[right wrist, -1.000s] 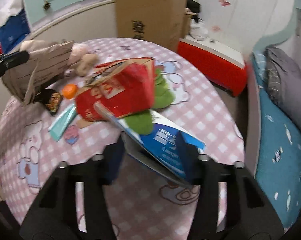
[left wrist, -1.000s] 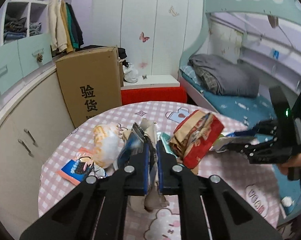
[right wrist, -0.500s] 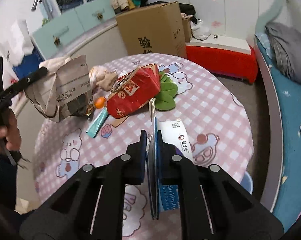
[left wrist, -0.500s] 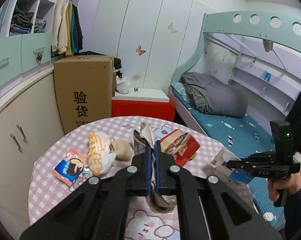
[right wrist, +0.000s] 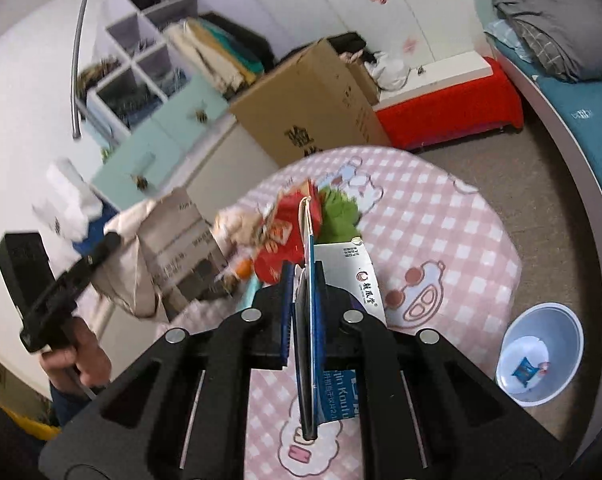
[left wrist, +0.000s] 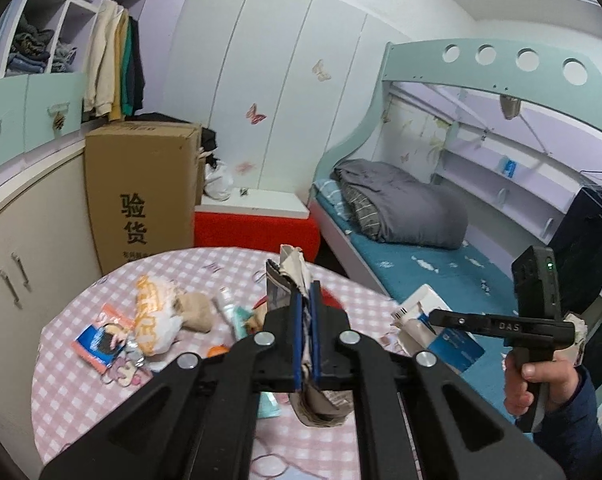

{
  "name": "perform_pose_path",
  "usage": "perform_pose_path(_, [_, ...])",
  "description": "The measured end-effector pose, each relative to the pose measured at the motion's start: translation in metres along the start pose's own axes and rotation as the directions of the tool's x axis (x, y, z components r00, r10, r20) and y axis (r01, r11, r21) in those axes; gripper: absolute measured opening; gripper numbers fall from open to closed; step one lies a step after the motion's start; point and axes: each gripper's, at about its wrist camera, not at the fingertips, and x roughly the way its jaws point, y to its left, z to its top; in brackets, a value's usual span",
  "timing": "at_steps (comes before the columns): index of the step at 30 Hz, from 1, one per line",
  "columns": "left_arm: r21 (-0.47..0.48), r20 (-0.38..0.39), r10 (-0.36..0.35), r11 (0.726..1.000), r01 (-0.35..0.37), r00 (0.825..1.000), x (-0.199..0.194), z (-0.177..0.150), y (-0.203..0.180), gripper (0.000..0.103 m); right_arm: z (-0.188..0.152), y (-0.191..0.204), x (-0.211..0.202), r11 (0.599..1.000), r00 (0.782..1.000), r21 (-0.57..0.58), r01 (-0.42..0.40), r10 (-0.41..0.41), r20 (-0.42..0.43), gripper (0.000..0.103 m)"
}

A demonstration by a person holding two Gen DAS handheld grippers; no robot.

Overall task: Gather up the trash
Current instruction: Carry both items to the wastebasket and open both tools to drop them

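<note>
My left gripper [left wrist: 307,308] is shut on a crumpled brown paper bag [left wrist: 291,270], held above the round pink checked table [left wrist: 77,384]; the bag also shows in the right wrist view [right wrist: 173,256]. My right gripper [right wrist: 303,276] is shut on a flattened blue and white carton [right wrist: 349,276], lifted over the table's right side; it also shows in the left wrist view [left wrist: 425,320]. A red snack bag [right wrist: 285,232], a green cloth [right wrist: 339,216], an orange-printed bag [left wrist: 157,312] and a blue wrapper [left wrist: 97,338] lie on the table.
A white-blue basin [right wrist: 541,352] with a wrapper inside stands on the floor right of the table. A tall cardboard box [left wrist: 141,192] and a red bench [left wrist: 257,228] stand behind the table. A bed [left wrist: 401,240] runs along the right.
Both grippers have risen and drawn back from the table with their loads. The right gripper has swung the carton toward the table's right edge, and the basin has come into view.
</note>
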Motion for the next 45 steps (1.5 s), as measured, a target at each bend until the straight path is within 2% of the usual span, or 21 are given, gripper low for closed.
perform_pose_path(8, [0.040,0.011,-0.105,0.994,0.104,0.994,0.023,0.023,-0.054,0.004,0.024,-0.010,-0.046,0.999,0.992,0.015,0.046,-0.047,0.113,0.009])
perform_pose_path(13, [0.038,-0.025,-0.201,0.979,0.201,0.979,0.056,0.036,-0.096,0.004,0.033,-0.046,-0.092,0.987,0.968,0.104,0.120,-0.139,0.210,0.009])
perform_pose_path(19, [0.064,-0.097,-0.309,0.947,0.316,0.946,0.106,0.039,-0.163,0.004,0.027,-0.104,-0.136,0.946,0.926,0.238,0.221,-0.281,0.254,0.009])
perform_pose_path(25, [0.090,-0.221,-0.355,0.920,0.381,0.908,0.170,0.020,-0.228,0.004,0.009,-0.176,-0.147,0.892,0.905,0.357,0.277,-0.367,0.215,0.009])
perform_pose_path(31, [0.099,-0.389,-0.324,0.916,0.389,0.862,0.249,-0.021,-0.276,0.004,-0.011,-0.240,-0.127,0.842,0.916,0.465,0.275,-0.376,0.141,0.009])
perform_pose_path(37, [0.119,-0.557,-0.224,0.931,0.344,0.800,0.320,-0.067,-0.299,0.004,-0.031,-0.301,-0.091,0.786,0.932,0.554,0.276,-0.360,0.047,0.010])
perform_pose_path(40, [0.122,-0.632,-0.187,0.934,0.335,0.752,0.351,-0.088,-0.306,0.004,-0.041,-0.325,-0.071,0.758,0.936,0.586,0.285,-0.351,-0.002,0.010])
perform_pose_path(43, [0.138,-0.685,-0.153,0.933,0.333,0.713,0.371,-0.100,-0.309,0.006,-0.048,-0.340,-0.058,0.739,0.941,0.610,0.286,-0.337,-0.033,0.010])
perform_pose_path(44, [0.152,-0.706,-0.133,0.931,0.333,0.695,0.381,-0.106,-0.313,0.008,-0.050,-0.345,-0.053,0.732,0.943,0.618,0.286,-0.331,-0.044,0.011])
perform_pose_path(45, [0.168,-0.719,-0.113,0.929,0.329,0.686,0.387,-0.109,-0.314,0.012,-0.054,-0.351,-0.048,0.723,0.944,0.629,0.287,-0.324,-0.058,0.013])
